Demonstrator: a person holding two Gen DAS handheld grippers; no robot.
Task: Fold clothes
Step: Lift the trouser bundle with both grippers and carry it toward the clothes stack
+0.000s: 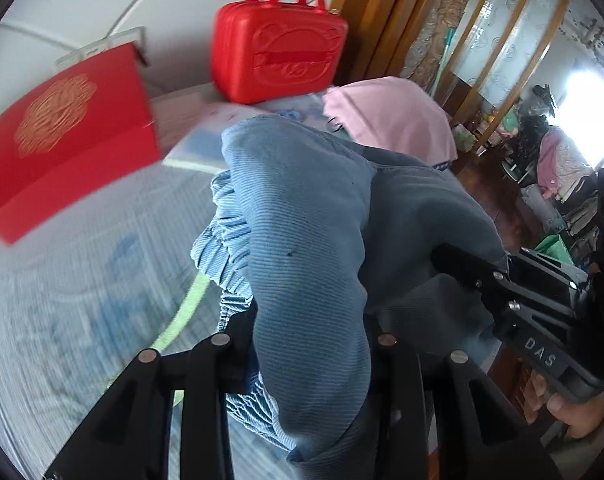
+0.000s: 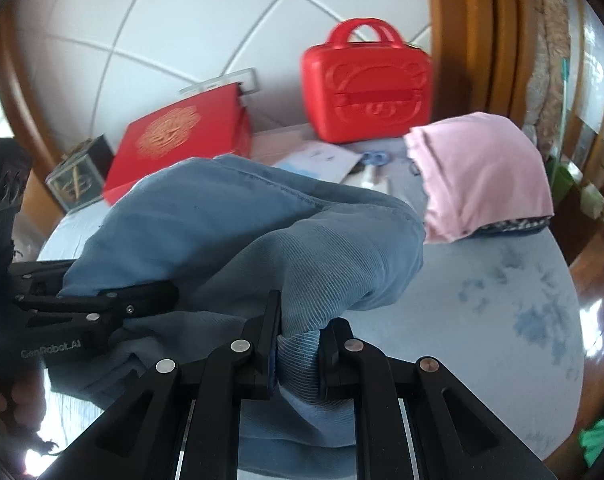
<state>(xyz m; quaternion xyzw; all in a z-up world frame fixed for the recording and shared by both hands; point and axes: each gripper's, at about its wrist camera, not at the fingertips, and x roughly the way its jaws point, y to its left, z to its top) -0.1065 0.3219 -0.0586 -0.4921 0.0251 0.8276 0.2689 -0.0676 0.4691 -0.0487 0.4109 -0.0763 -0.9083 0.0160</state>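
While both grippers clamp it, the blue ribbed garment [image 2: 230, 236] hangs bunched above the pale blue patterned table [image 2: 501, 300]. The right gripper [image 2: 300, 356] pinches a fold between its fingers; the left gripper [image 1: 309, 344] grips another fold alongside. Beyond lie a pink cloth [image 2: 481, 176], a red case [image 2: 365, 96] and a red box [image 2: 182, 140].

Left tool [image 1: 313, 344] clamped, right tool [image 2: 300, 344] clamped, tips close together
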